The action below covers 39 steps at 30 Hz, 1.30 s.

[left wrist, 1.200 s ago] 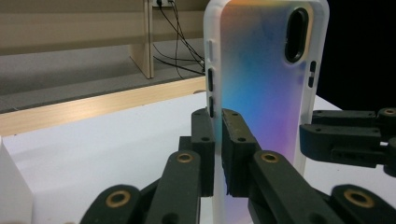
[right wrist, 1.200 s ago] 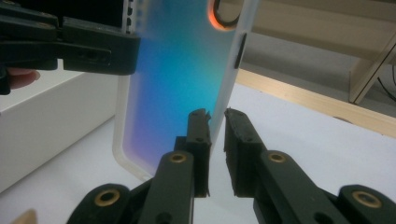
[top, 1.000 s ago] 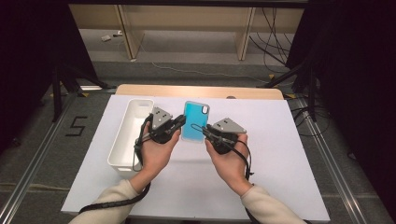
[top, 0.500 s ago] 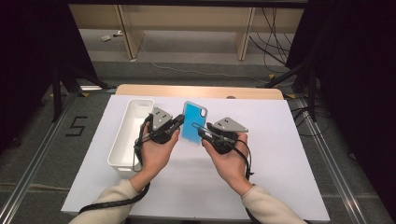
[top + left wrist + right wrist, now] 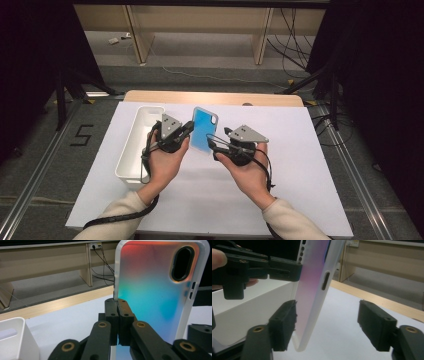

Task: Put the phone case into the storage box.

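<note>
A phone case (image 5: 204, 131), blue with a white rim and a camera cut-out, stands upright above the white table (image 5: 300, 165). My left gripper (image 5: 189, 127) is shut on the case's side edge; in the left gripper view its jaws (image 5: 117, 302) pinch the rim of the case (image 5: 155, 290). My right gripper (image 5: 210, 142) is open and its jaws have just been opening. In the right gripper view the lower corner of the case (image 5: 314, 290) stands between its jaws (image 5: 327, 322), close to the left pad and far from the right one.
A long white bin (image 5: 137, 145) lies on the table left of my left hand, and also appears in the gripper views (image 5: 15, 340) (image 5: 249, 312). A wooden strip (image 5: 210, 97) runs along the table's far edge. Cables and shelf legs lie on the floor beyond.
The right gripper's jaws have spread apart and let go of the case's lower end. The case stays upright in the left gripper. Neither hand has moved.
</note>
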{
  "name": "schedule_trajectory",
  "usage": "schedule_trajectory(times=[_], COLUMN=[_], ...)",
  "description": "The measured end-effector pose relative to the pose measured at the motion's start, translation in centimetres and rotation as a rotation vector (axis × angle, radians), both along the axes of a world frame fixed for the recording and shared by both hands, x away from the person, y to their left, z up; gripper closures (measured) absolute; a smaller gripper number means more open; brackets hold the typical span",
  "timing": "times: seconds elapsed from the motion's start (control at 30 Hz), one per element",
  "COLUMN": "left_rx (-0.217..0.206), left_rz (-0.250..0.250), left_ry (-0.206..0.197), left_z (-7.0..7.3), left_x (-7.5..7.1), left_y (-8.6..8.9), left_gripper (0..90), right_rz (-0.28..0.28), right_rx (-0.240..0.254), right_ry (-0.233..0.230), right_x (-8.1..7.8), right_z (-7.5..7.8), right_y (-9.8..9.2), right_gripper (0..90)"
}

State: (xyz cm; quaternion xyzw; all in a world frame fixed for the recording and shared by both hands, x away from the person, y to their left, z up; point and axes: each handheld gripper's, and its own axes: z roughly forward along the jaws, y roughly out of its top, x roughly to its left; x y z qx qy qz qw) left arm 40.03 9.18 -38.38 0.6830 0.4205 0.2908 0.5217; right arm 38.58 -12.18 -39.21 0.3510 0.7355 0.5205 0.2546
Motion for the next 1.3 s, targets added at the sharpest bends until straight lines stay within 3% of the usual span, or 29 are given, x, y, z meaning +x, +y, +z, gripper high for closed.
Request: schedule_trajectory(times=[0.13,0.4,1.3], left_rx=[0.003,-0.003,-0.03], left_rz=[0.005,0.017,0.045], left_ry=[-0.005,-0.007,-0.01], left_z=[0.1,0.3,1.3], left_x=[0.0,0.1,0.1], left_y=[0.1,0.5,1.3], left_gripper=[88.2,88.2,88.3], right_rz=[0.003,0.033,0.016], right_rx=[-0.007,0.027,0.054], right_ry=[-0.001,-0.052,-0.088], right_x=[-0.1,-0.5,-1.1], right_z=[0.1,0.6,0.6], right_y=[-0.4,-1.2,-5.7], right_gripper=[24.8,20.8,17.4])
